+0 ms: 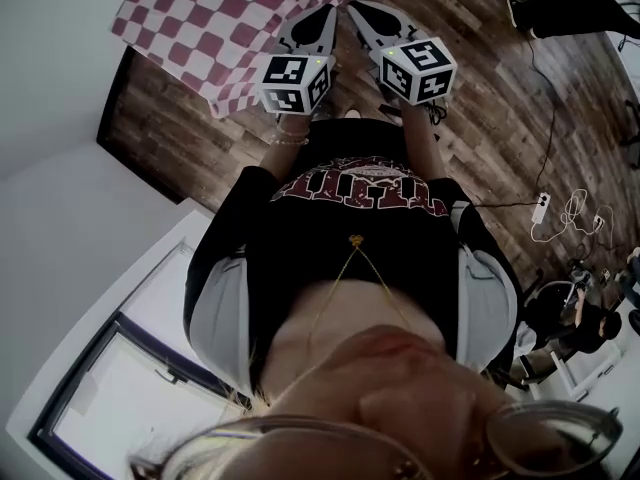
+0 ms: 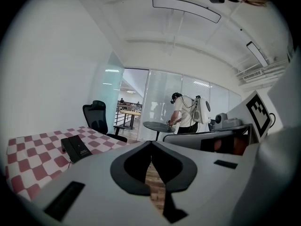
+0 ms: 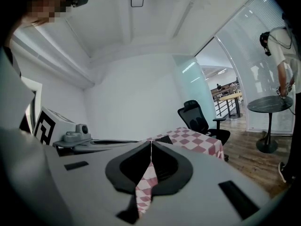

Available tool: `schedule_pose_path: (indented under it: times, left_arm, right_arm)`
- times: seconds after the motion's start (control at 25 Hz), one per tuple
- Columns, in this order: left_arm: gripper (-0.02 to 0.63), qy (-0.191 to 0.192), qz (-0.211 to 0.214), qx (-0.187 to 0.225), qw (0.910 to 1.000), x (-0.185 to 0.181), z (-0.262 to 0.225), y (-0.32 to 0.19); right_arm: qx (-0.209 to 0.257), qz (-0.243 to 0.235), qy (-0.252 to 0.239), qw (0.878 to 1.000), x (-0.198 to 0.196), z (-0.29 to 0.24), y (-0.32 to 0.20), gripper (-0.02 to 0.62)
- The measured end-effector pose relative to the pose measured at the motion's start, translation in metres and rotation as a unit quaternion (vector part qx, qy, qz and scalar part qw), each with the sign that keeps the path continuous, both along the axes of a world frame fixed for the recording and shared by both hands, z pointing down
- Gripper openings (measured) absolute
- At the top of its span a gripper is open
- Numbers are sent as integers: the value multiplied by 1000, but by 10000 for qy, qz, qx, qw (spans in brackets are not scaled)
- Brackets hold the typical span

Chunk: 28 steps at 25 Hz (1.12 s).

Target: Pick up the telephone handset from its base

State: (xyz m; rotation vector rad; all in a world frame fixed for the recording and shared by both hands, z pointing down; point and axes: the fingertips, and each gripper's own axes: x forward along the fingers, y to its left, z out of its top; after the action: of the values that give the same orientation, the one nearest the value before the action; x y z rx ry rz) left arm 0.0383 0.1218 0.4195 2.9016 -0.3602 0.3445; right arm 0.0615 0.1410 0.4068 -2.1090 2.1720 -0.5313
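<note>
A table under a red-and-white checked cloth (image 1: 200,18) fills the head view's 11 o'clock. In the left gripper view, the black telephone (image 2: 75,147) lies on that cloth, at about 9 o'clock from the jaw tips of the left gripper (image 2: 150,144), near but untouched. That gripper's jaws are pressed together with nothing between them; wood floor (image 2: 154,185) shows below. Just beside it, at its 3 o'clock in the head view, the right gripper (image 3: 150,142) also has its jaws closed together and empty, with checked cloth visible under them. At 1 o'clock in the left gripper view, a person (image 2: 183,114) bends over a round table (image 2: 157,125).
</note>
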Motion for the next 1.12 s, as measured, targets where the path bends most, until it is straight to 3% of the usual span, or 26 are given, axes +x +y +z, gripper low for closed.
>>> schedule_pose_path:
  times: [1.12]
  left_arm:
    - [11, 8, 122, -42, 9999, -2, 5, -158]
  right_arm:
    - [-219, 8, -4, 9998, -5, 7, -165, 20]
